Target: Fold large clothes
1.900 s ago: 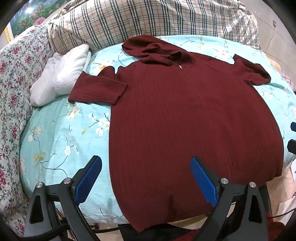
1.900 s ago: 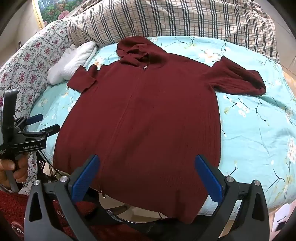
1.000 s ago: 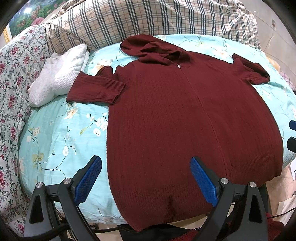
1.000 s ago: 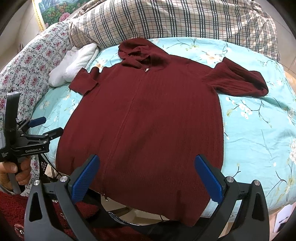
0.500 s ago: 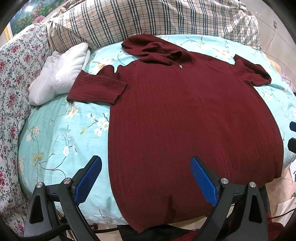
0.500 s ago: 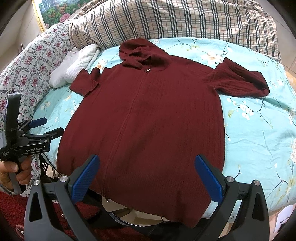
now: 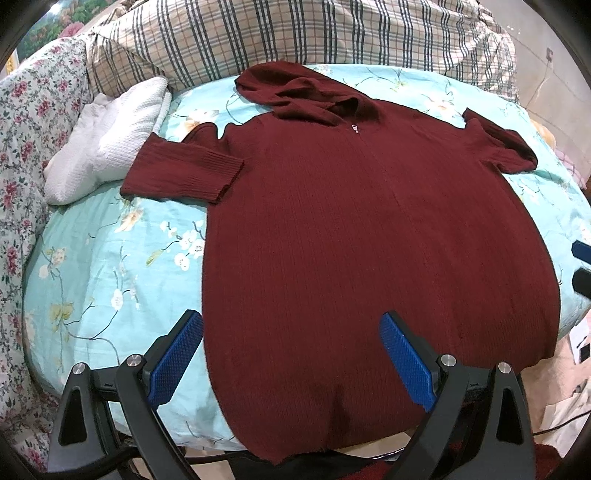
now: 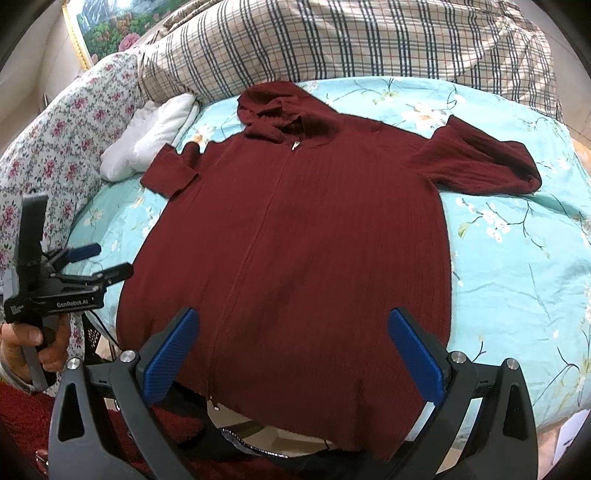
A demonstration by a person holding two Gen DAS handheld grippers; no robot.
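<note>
A large dark red hooded zip sweater [image 7: 354,236] lies flat and face up on the light blue floral bed sheet [image 7: 110,266], hood toward the far pillows and hem over the near edge. It also shows in the right wrist view [image 8: 303,251]. Both sleeves are folded short at the sides. My left gripper [image 7: 291,354] is open and empty above the hem's left part. My right gripper [image 8: 291,350] is open and empty above the hem. The left gripper also shows in the right wrist view [image 8: 96,262], held in a hand.
A white folded cloth [image 7: 107,144] lies at the far left of the bed. Plaid pillows [image 7: 295,33] line the back. A floral cover [image 7: 22,122] runs along the left side. A red rug [image 8: 22,424] is on the floor below.
Both views have shifted only slightly. The sweater lies as before and both grippers stay open.
</note>
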